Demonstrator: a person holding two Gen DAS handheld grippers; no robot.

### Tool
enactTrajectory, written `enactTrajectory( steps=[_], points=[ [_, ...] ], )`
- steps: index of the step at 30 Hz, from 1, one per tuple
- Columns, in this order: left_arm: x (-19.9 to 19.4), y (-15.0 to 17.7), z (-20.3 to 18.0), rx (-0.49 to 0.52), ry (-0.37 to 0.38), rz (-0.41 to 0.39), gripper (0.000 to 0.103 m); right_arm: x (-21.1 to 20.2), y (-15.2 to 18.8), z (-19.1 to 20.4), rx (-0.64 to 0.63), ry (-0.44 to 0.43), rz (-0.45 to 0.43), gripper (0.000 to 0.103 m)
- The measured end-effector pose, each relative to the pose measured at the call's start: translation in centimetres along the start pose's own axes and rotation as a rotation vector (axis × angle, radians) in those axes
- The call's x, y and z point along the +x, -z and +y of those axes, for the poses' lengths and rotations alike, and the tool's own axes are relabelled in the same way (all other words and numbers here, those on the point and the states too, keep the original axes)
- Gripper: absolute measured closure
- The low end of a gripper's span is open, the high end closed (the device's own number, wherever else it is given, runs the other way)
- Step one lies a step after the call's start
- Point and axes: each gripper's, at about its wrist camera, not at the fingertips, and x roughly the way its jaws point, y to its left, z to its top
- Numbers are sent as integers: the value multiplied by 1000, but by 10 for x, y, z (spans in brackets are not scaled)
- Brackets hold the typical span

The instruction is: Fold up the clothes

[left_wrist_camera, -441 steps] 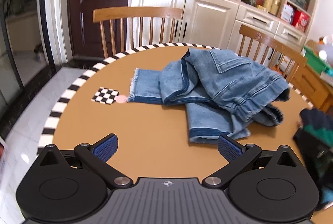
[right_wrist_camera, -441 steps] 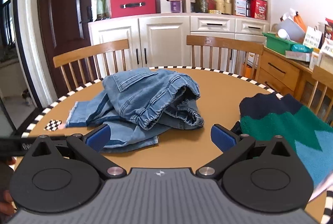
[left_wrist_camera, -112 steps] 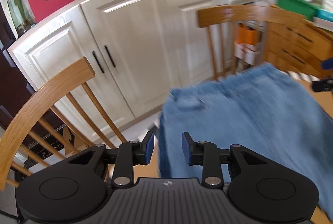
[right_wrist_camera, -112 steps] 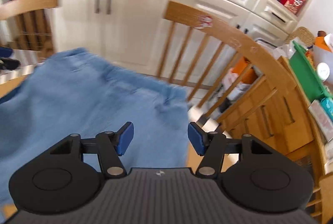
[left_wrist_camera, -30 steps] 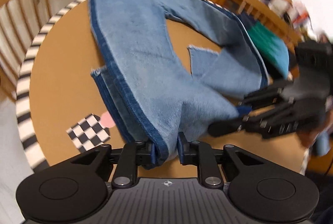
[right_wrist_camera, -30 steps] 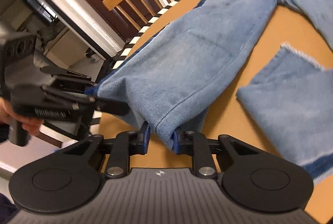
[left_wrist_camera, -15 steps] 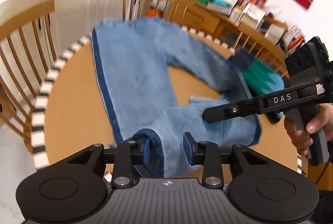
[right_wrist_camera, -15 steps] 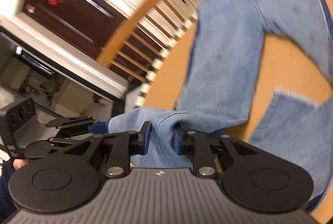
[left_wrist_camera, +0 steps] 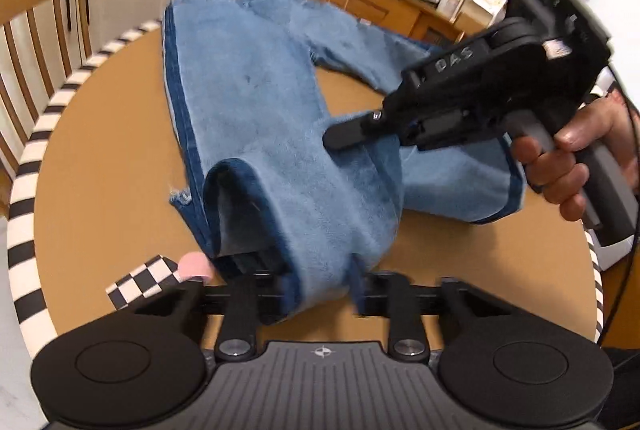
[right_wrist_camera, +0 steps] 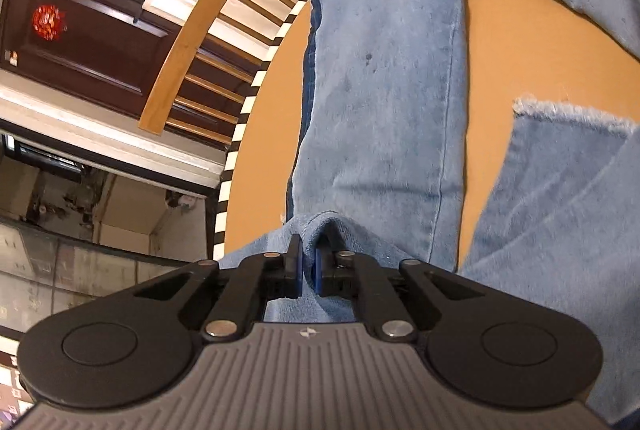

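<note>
Denim fills both tongs: the left gripper [left_wrist_camera: 316,282] has its jaws spread with a folded leg of the light blue jeans [left_wrist_camera: 248,102] bunched between them, while the right gripper [right_wrist_camera: 307,268] pinches a fold of the same cloth. Ahead of them the jeans lie spread over the round tan table with a black-and-white striped rim [left_wrist_camera: 108,158]. A checkered marker [left_wrist_camera: 140,280] sits just left of the left gripper.
</note>
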Motion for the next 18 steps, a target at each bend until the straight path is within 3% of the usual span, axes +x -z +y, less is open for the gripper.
enactTrajectory(
  steps=[5,7,9,13,18],
  points=[
    [-21,-15,3,-63,116,28,94,-8,-4,4,-35,-23,26,91],
    [-30,-18,4,-82,155,35,94,-19,-1,6,-59,-64,31,79],
    [-40,-19,4,-111,204,31,94,-31,5,7,-89,-109,39,50],
    [-58,-13,7,-176,303,24,94,-49,36,8,-145,-178,61,50],
    [-68,5,7,-217,355,35,94,-59,80,-10,-72,-280,47,48]
  ],
)
